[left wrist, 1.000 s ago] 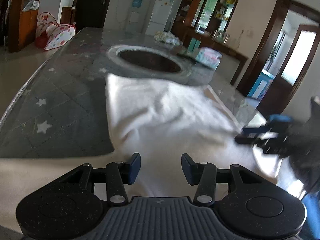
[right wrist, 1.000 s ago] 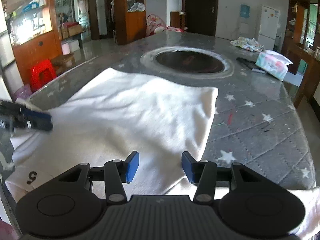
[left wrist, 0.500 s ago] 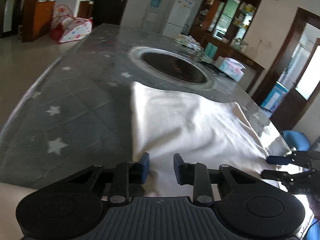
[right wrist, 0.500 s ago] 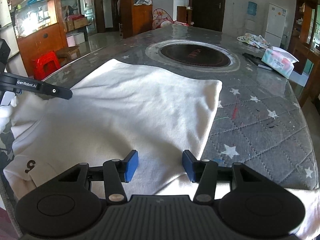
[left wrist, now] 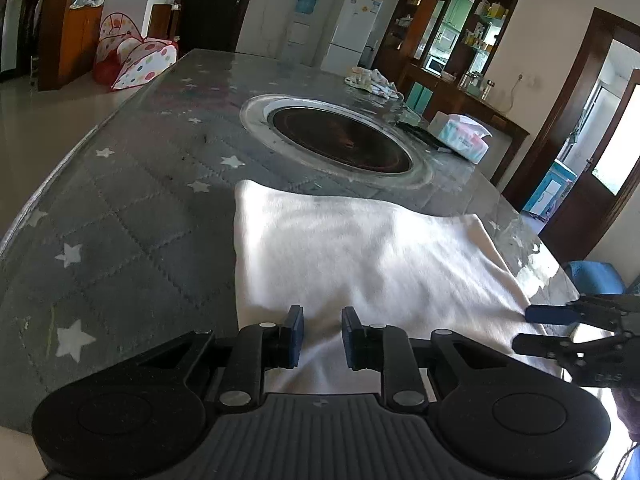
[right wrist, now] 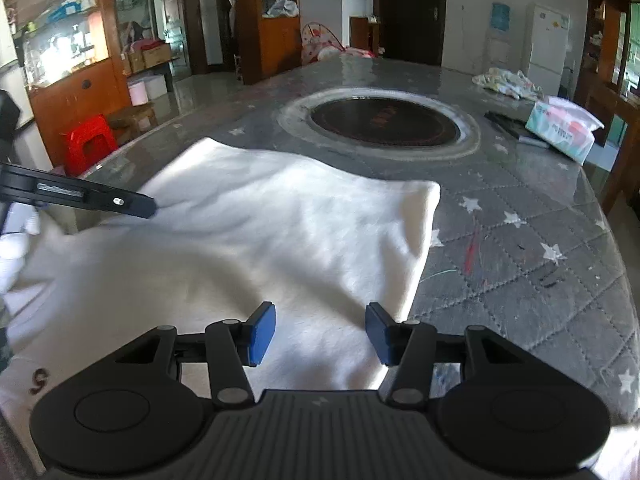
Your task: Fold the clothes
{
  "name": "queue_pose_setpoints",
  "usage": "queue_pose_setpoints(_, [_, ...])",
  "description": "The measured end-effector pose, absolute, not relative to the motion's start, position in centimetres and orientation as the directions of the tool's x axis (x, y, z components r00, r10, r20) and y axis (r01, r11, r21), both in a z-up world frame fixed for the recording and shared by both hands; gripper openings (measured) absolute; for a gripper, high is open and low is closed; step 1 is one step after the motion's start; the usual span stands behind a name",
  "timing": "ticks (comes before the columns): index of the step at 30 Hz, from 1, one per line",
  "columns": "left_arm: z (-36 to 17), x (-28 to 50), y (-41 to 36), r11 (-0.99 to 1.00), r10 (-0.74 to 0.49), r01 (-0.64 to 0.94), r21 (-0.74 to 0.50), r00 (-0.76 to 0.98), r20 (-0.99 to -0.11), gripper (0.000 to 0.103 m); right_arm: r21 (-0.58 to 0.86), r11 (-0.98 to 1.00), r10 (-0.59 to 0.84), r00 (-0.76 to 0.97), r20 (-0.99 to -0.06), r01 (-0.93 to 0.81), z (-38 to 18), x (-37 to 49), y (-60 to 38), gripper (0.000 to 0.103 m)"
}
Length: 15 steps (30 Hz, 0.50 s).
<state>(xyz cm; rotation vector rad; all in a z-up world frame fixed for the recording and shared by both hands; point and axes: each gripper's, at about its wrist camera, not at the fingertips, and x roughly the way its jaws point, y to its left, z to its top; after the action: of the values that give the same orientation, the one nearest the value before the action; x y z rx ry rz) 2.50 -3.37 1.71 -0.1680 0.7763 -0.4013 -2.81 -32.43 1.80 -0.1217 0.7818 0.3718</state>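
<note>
Since a second ago the left gripper (left wrist: 323, 336) has drawn its blue pads from a fairly wide gap to a narrow one and has slid sideways along the near hem, so that more of the bare table (left wrist: 140, 208) now shows to its left. A raised ridge of the white garment (left wrist: 360, 248) runs up between those pads, and creases fan out from them across the cloth, so the pads appear to be pinching the fabric near its near-left edge. In the right wrist view one black finger (right wrist: 100, 200) of that same tool lies at the left border of the garment, with folds spreading away from its tip. The right gripper (right wrist: 320, 334) stands about half open over the near-right part of the cloth, its pads well apart with only flat fabric showing beneath them; nothing is clamped there. From the left wrist camera it shows at the far right, its two fingers on either side of the garment's right border. The garment itself lies spread on the grey, star-patterned table, its far hem just short of the dark round inset (left wrist: 340, 140) in the middle of the tabletop, its near part hanging toward the person. A dark printed mark (right wrist: 39, 380) shows on the cloth's near-left corner. A tissue pack (left wrist: 462, 138) sits beyond the inset, well apart from the garment.
</note>
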Motion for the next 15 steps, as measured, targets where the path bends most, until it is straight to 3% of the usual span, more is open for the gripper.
queue_pose_setpoints(7, [2.3,1.6,-3.8,0.917,-0.397,0.302,-0.259,0.655,-0.642,0.042,0.029,0.947,0.249,0.677,-0.693,-0.319,2.4,-3.3,-34.2,0.051])
queue_pose_setpoints(15, [3.1,-1.6,-6.4,0.879,-0.470,0.398,-0.264,0.622,-0.627,0.052,0.048,0.994,0.102,0.729,-0.677,-0.094,2.8,-7.1,-40.0,0.051])
